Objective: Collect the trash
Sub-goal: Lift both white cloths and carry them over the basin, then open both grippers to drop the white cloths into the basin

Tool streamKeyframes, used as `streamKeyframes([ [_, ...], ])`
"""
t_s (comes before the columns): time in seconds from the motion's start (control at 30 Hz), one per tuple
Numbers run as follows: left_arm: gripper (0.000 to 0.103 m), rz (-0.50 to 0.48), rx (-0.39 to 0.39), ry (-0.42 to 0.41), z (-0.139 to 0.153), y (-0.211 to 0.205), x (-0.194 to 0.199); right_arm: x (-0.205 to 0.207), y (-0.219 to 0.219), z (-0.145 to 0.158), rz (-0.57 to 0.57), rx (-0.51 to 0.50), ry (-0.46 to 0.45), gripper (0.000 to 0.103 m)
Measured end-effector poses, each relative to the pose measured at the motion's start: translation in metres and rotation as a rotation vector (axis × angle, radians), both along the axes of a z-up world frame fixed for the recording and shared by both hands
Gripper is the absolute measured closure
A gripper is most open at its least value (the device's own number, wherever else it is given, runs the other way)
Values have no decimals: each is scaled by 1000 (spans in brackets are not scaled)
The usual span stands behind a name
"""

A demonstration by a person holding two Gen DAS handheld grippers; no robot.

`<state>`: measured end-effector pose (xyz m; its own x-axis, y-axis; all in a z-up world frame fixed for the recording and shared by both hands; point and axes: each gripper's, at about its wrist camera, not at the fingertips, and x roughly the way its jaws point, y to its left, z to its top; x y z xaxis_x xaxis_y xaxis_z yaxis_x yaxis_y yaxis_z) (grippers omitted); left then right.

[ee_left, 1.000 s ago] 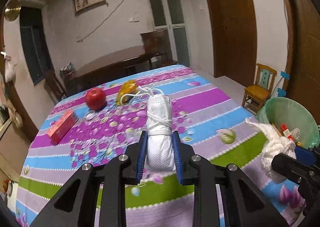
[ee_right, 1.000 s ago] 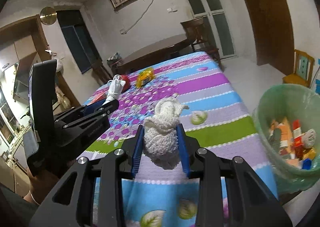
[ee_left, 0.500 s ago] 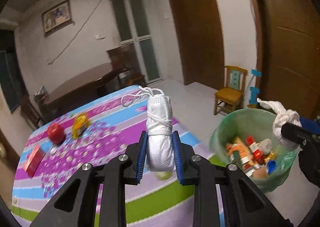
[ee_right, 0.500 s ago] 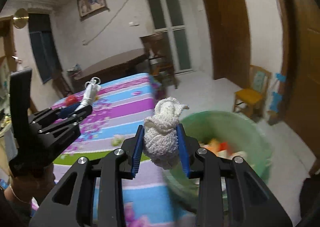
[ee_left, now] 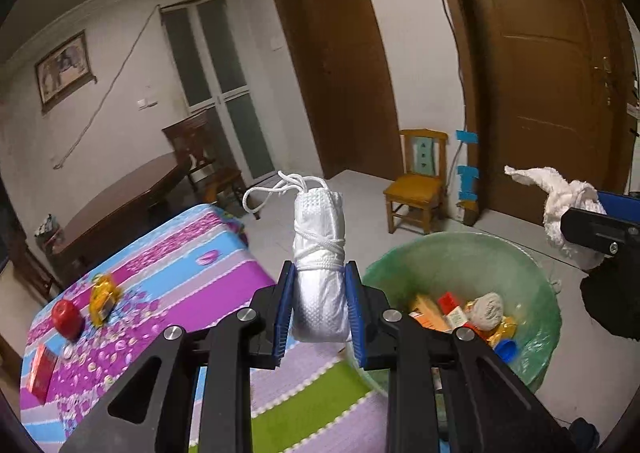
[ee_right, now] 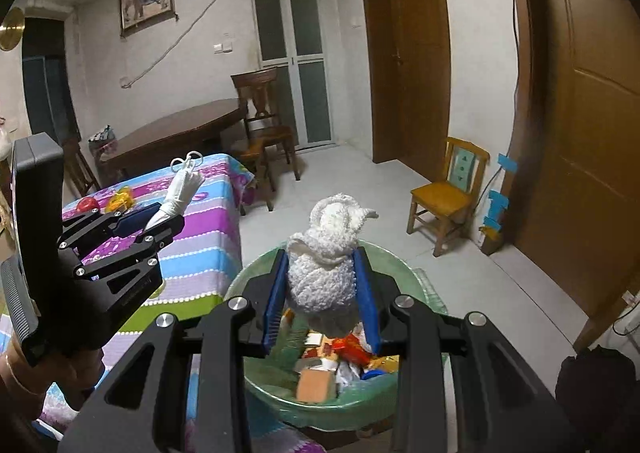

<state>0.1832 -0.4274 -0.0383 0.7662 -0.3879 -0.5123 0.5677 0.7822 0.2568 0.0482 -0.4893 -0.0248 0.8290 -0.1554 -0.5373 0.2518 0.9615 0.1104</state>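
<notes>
My left gripper (ee_left: 320, 305) is shut on a rolled white face mask (ee_left: 320, 253) bound with its own strings, held up just left of the green trash bin (ee_left: 460, 253). In the right wrist view my right gripper (ee_right: 322, 293) is shut on a knotted white cloth ball (ee_right: 326, 265), directly over the bin (ee_right: 256, 277), which is lined with a green bag and holds several wrappers and boxes. From the left wrist camera that same cloth (ee_left: 568, 201) shows at the right edge above the bin's far rim. The left gripper (ee_right: 160, 219) and its mask (ee_right: 180, 193) appear at left.
The bed-like table with a striped floral cloth (ee_left: 168, 261) carries a red apple (ee_left: 66, 317), a yellow wrapper (ee_left: 100, 297) and a red box (ee_left: 40, 369). A small yellow chair (ee_right: 444, 197) stands by the brown doors. A dark wooden table (ee_right: 176, 133) and chair stand behind.
Both grippers swung right, away from the cloth-covered table toward the bin. The right one now hangs over the bin's opening; the left one is beside its rim. Both loads stay gripped.
</notes>
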Motion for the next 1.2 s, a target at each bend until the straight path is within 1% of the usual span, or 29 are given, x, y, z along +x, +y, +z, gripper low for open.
streamKeyframes([
  [0.13,77,-41,6,17,-4,-11,-1,4,-5,-5,-6,18,16,72],
  [0.37,77,-129,10,110,-21,-19,15,12,-13,-9,-16,26,36,72],
  [0.5,77,-161,12,130,-30,-26,22,21,-18,-11,-20,30,46,72],
  [0.53,77,-165,9,132,-30,-27,23,23,-19,-12,-20,32,49,71],
  [0.57,76,-171,2,135,-31,-29,26,27,-21,-14,-22,34,53,68],
  [0.6,74,-181,-4,144,-33,-30,29,28,-23,-15,-31,32,54,65],
  [0.63,66,-184,-7,151,-35,-32,33,30,-26,-16,-42,30,55,62],
  [0.67,50,-186,-13,155,-35,-33,35,30,-29,-17,-50,32,51,57],
  [0.7,42,-186,-21,152,-36,-33,38,30,-32,-18,-57,37,46,57],
  [0.73,36,-187,-30,147,-36,-32,40,28,-34,-19,-62,45,43,57],
  [1.03,36,-190,-45,157,-40,-24,50,18,-35,-29,-81,45,53,57],
  [1.2,36,-214,-52,116,-39,-16,31,5,-28,-29,-107,28,45,57],
])
